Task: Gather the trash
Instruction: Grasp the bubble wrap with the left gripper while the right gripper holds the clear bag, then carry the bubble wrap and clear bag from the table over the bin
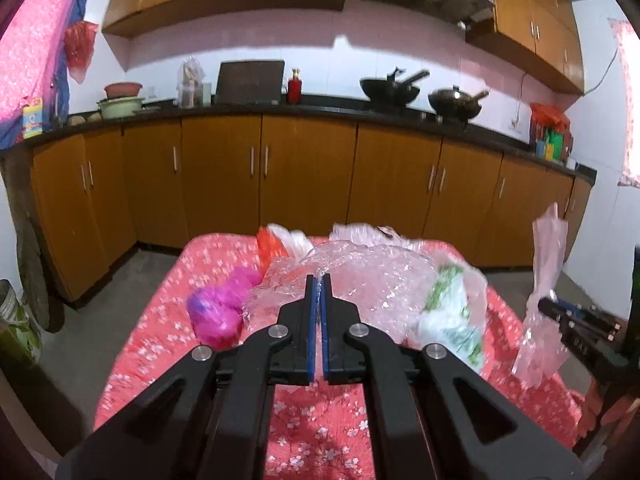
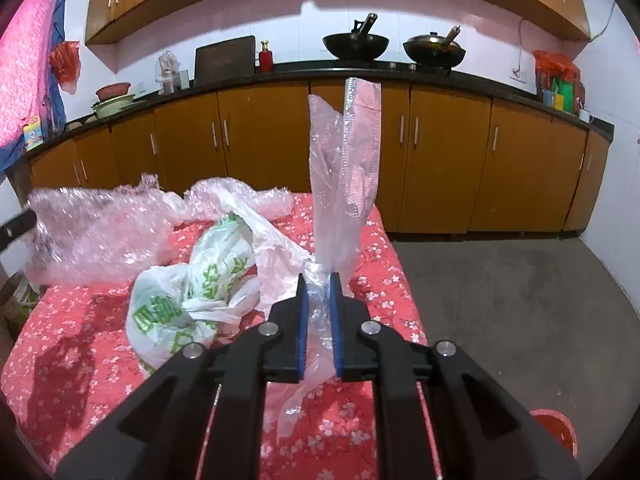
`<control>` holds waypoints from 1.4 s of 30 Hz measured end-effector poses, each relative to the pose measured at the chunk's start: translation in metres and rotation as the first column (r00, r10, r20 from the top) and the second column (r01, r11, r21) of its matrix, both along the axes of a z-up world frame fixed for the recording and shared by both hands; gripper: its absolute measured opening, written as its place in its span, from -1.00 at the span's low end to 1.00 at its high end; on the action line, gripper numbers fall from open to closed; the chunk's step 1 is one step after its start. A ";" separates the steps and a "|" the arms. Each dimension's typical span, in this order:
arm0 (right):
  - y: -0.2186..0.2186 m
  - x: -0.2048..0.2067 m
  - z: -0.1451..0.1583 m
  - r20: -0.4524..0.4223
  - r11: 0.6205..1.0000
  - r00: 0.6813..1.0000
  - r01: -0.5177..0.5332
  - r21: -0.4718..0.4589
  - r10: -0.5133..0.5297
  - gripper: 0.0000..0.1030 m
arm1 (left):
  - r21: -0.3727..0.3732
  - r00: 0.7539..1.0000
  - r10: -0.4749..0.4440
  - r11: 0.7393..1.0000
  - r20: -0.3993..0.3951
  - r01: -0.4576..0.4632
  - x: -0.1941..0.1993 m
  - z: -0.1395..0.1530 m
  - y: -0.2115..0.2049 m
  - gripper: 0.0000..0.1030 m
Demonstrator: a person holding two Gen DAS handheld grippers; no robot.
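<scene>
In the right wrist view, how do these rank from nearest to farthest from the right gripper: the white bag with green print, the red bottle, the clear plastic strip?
1. Clear plastic strip: clamped in the right gripper, standing upright.
2. White bag with green print: on the red cloth, just left of the fingers.
3. Red bottle: far back on the dark counter, left of the woks.

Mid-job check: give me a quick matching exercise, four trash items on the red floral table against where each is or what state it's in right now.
Items:
1. clear plastic strip
2. bubble wrap sheet
3. white bag with green print
4. magenta bag

States:
A. lying loose on the cloth, between the two grippers
B. clamped in the right gripper, standing upright
C. clamped in the left gripper
D. lying on the left part of the table

Pairs: 1-B, 2-C, 3-A, 4-D
</scene>
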State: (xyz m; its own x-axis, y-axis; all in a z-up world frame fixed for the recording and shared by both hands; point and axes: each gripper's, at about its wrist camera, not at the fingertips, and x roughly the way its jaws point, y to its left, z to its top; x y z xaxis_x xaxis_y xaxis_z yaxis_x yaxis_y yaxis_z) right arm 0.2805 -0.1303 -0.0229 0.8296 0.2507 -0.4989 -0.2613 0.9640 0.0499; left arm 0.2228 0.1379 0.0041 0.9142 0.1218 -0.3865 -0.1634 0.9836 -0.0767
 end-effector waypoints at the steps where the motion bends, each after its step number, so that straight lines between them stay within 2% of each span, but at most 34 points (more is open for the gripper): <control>1: -0.001 -0.003 0.002 0.003 1.000 1.000 -0.001 0.003 0.001 -0.78 | 0.001 1.000 0.003 1.000 0.008 -0.003 -0.001 0.004 0.000 -0.97; 6: -0.008 -0.018 0.011 0.030 1.000 1.000 0.002 0.017 -0.002 -0.78 | 0.002 0.999 0.001 1.000 0.046 -0.001 -0.008 0.022 -0.007 -0.97; 12: -0.023 -0.034 0.024 0.065 1.000 0.998 0.019 0.021 -0.020 -0.78 | 0.018 0.996 -0.046 0.999 0.072 0.045 -0.010 0.033 -0.029 -0.97; 18: -0.056 -0.048 0.034 0.092 0.998 0.993 0.066 0.024 -0.068 -0.78 | 0.024 0.990 -0.120 0.993 0.080 0.119 -0.008 0.039 -0.064 -0.97; 24: -0.102 -0.062 0.035 0.095 0.989 0.985 0.144 0.035 -0.147 -0.78 | 0.036 0.971 -0.231 0.973 0.065 0.230 -0.003 0.036 -0.116 -0.97; 32: -0.180 -0.085 0.016 0.080 0.957 0.954 0.288 0.022 -0.289 -0.78 | 0.036 0.918 -0.395 0.918 0.015 0.395 -0.001 0.013 -0.202 -0.97; 42: -0.286 -0.118 -0.033 0.010 0.881 0.881 0.472 -0.027 -0.472 -0.78 | -0.021 0.838 -0.538 0.842 -0.096 0.538 0.005 -0.034 -0.309 -0.97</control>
